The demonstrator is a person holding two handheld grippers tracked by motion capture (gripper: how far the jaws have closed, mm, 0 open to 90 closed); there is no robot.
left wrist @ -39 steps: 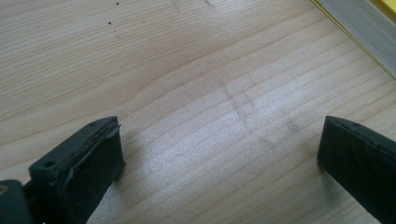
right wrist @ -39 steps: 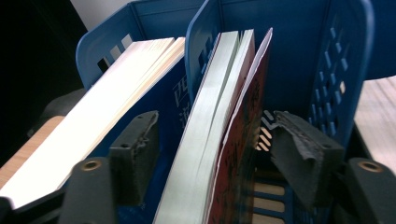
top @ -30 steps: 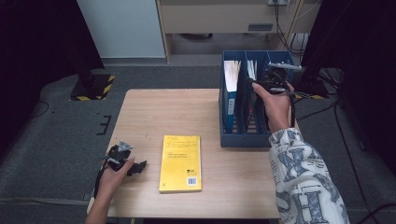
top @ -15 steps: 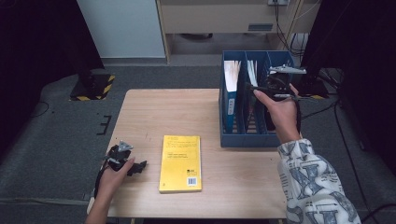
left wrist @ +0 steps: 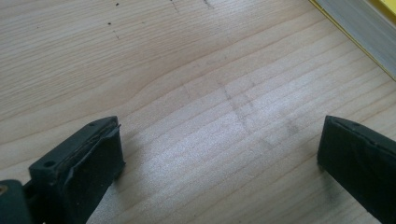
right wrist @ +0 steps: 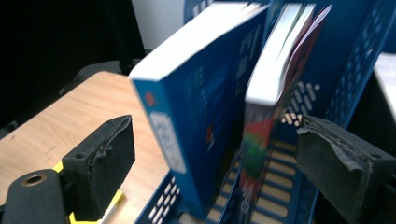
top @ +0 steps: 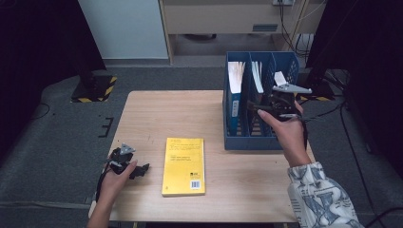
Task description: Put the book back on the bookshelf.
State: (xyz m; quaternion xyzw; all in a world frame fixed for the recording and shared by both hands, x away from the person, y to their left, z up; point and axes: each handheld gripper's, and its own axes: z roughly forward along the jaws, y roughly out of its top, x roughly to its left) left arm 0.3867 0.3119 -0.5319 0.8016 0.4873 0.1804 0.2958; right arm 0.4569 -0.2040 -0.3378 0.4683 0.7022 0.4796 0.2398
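A yellow book (top: 183, 166) lies flat on the wooden table (top: 161, 114), near the front. A blue file rack (top: 259, 137) stands at the table's right side. In it a thick blue book (right wrist: 201, 116) stands upright, with a thinner book with a colourful cover (right wrist: 264, 112) in the slot beside it. My right gripper (top: 266, 105) hovers over the rack. Its jaws have just been opening and stand wide apart (right wrist: 217, 135); the two books are ahead of them, untouched. My left gripper (top: 141, 170) rests low at the front left, open (left wrist: 223, 133) over bare wood, left of the yellow book's edge (left wrist: 355, 32).
The rack's right slot holds white paper (top: 280, 77). Dark carpet surrounds the table, with a yellow-and-black striped base (top: 95, 88) at the back left and cables (top: 332, 109) on the floor at the right. A cabinet (top: 228, 19) stands behind.
My right hand has drawn back along the rack toward the near side, and its jaws have spread wider. The left hand and the yellow book have stayed put.
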